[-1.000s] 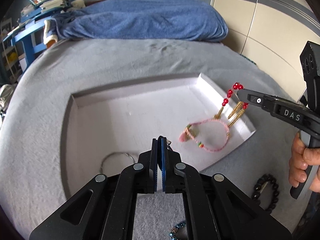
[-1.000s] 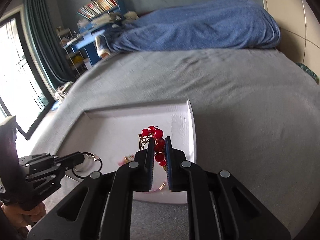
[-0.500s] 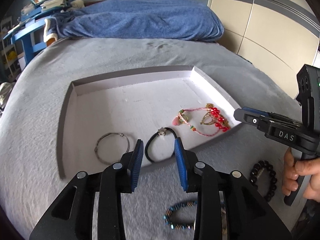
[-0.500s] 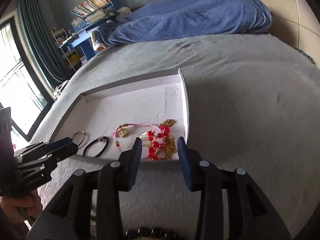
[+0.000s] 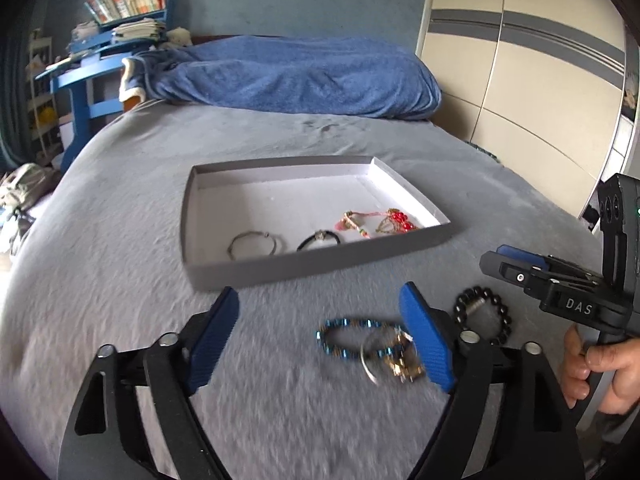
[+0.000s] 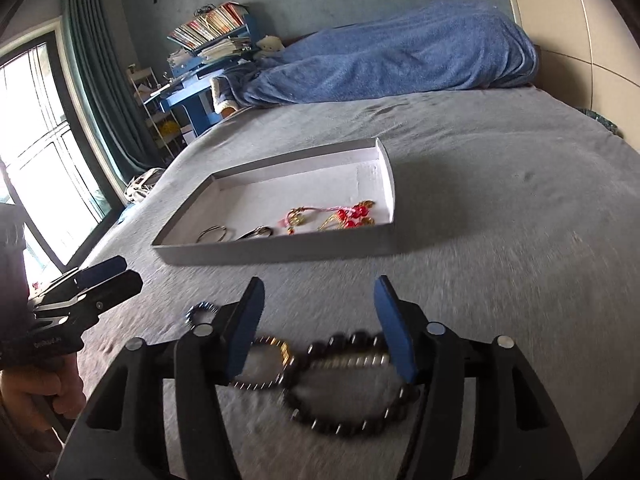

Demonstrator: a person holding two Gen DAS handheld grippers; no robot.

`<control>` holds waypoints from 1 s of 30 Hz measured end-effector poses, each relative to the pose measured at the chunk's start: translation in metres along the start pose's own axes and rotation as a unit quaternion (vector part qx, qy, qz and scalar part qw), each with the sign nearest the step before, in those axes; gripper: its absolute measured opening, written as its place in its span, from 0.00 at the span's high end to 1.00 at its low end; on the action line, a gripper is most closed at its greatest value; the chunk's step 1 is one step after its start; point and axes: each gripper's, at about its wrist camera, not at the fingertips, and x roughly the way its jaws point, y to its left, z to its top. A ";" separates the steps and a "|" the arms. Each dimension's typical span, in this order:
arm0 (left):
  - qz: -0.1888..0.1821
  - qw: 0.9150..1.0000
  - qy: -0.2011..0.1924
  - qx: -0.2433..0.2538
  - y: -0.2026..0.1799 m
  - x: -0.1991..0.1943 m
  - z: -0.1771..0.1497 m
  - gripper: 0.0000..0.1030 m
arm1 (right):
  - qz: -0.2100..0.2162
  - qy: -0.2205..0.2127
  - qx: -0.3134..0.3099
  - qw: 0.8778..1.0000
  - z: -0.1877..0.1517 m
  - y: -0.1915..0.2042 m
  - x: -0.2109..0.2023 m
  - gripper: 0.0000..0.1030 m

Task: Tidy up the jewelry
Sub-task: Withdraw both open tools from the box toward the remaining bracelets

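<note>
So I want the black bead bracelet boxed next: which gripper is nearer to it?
Right. The right gripper hangs directly over the black bead bracelet, fingers opening with nothing held. The left gripper sits off to its side, over the blue bead bracelet.

Left gripper (image 5: 320,320), right gripper (image 6: 318,318): jaws opening

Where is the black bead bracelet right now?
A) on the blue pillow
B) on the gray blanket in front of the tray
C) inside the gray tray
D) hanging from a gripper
B: the black bead bracelet lies on the gray blanket, on the near side of the tray, under the open right gripper, which is not touching it.
</note>
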 end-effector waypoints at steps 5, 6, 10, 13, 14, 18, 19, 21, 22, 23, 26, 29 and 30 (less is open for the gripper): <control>0.006 1.000 -0.002 0.000 -0.001 -0.015 -0.021 0.16 | -0.011 -0.010 -0.025 1.000 -0.018 0.010 -0.022 0.40; 0.005 1.000 -0.002 0.001 -0.001 -0.016 -0.023 0.16 | -0.015 -0.011 -0.032 0.999 -0.024 0.010 -0.026 0.40; 0.010 1.000 -0.002 0.000 0.002 -0.019 -0.037 0.16 | -0.033 -0.007 -0.047 0.998 -0.042 0.006 -0.037 0.39; 0.011 1.000 -0.004 -0.001 0.003 -0.023 -0.042 0.16 | -0.040 -0.003 -0.040 0.998 -0.055 0.000 -0.041 0.38; 0.009 1.000 -0.004 0.001 0.002 -0.025 -0.044 0.16 | -0.042 -0.002 -0.039 0.998 -0.058 -0.002 -0.042 0.37; 0.007 1.000 -0.001 0.012 0.000 -0.027 -0.051 0.16 | -0.048 0.001 -0.020 0.999 -0.076 -0.008 -0.045 0.35; 0.008 1.000 0.002 0.016 -0.001 -0.026 -0.053 0.16 | -0.050 0.001 -0.017 0.999 -0.079 -0.009 -0.045 0.35; 0.007 1.000 0.002 0.021 -0.003 -0.027 -0.053 0.16 | -0.057 -0.002 -0.017 0.998 -0.084 -0.008 -0.047 0.35; 0.005 1.000 0.002 0.026 -0.005 -0.026 -0.053 0.16 | -0.059 -0.004 -0.019 0.998 -0.085 -0.007 -0.047 0.35; 0.002 0.999 0.004 0.032 -0.007 -0.025 -0.053 0.16 | -0.060 -0.004 -0.021 0.998 -0.085 -0.007 -0.046 0.35; -0.018 0.998 0.016 0.056 -0.016 -0.020 -0.053 0.16 | -0.063 0.005 -0.021 0.998 -0.087 -0.009 -0.041 0.35; -0.029 0.996 0.027 0.084 -0.028 -0.011 -0.052 0.16 | -0.062 0.009 -0.019 0.998 -0.088 -0.009 -0.038 0.35; -0.031 0.995 0.030 0.088 -0.030 -0.009 -0.052 0.16 | -0.061 0.009 -0.018 0.998 -0.089 -0.011 -0.038 0.35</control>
